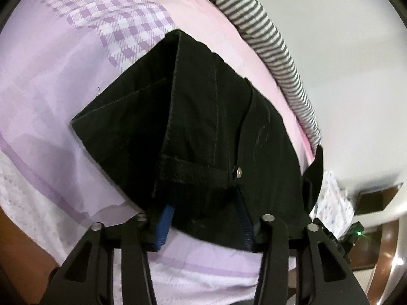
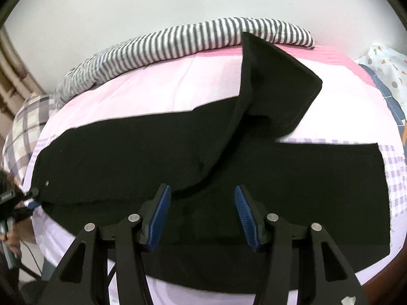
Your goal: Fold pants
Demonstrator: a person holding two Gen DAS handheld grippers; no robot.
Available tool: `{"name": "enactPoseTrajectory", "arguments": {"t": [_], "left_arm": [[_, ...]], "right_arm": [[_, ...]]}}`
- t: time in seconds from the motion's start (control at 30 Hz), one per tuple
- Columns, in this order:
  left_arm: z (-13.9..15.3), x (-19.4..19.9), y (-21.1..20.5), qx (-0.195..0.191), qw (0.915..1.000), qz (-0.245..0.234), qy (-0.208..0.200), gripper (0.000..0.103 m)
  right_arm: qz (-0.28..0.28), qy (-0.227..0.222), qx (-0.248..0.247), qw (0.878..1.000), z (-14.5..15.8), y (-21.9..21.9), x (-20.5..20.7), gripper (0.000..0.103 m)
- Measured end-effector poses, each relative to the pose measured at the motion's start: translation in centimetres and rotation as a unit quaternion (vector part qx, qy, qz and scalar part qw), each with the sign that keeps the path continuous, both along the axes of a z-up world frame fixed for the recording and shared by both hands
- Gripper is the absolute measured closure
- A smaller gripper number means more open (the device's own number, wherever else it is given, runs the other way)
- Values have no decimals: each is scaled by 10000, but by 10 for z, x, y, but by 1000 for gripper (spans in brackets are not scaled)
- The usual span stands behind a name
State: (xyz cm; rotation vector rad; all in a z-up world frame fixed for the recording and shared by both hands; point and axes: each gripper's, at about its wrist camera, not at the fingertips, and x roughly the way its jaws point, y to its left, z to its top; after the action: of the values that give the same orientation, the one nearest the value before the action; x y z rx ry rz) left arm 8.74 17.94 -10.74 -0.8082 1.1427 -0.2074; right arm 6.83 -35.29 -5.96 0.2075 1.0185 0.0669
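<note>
Black pants lie across the pink and lilac bed sheet; one leg is folded up and back toward the far right, ending in a raised cuff. In the left wrist view the waistband end of the pants, with a metal rivet, drapes over my left gripper; its blue pads stand apart with cloth over them. My right gripper is open and empty, just above the near edge of the pants. The left gripper also shows at the left edge of the right wrist view, at the waistband corner.
A grey-and-white striped blanket lies along the far edge of the bed by the white wall. A plaid pillow sits at the left and a patterned cloth at the right. A wooden floor shows beyond the bed.
</note>
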Motion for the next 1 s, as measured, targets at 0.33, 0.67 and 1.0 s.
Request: {"name": "enactPoseTrajectory", "arguments": {"t": [0.33,0.67,1.0], "left_arm": [[-7,2,8,16,9998,174,-41,79],[-8,3,9,103,9998,149,50,79],[15,27,24,357,9992,57,-141,83]], "right_arm": [[-699,143,-757,9946,9,-28,104,59],[-976,693,-1007,9877,-9,-46,172,99],[-1645,163,-554,9847,41,-86,84,100]]}}
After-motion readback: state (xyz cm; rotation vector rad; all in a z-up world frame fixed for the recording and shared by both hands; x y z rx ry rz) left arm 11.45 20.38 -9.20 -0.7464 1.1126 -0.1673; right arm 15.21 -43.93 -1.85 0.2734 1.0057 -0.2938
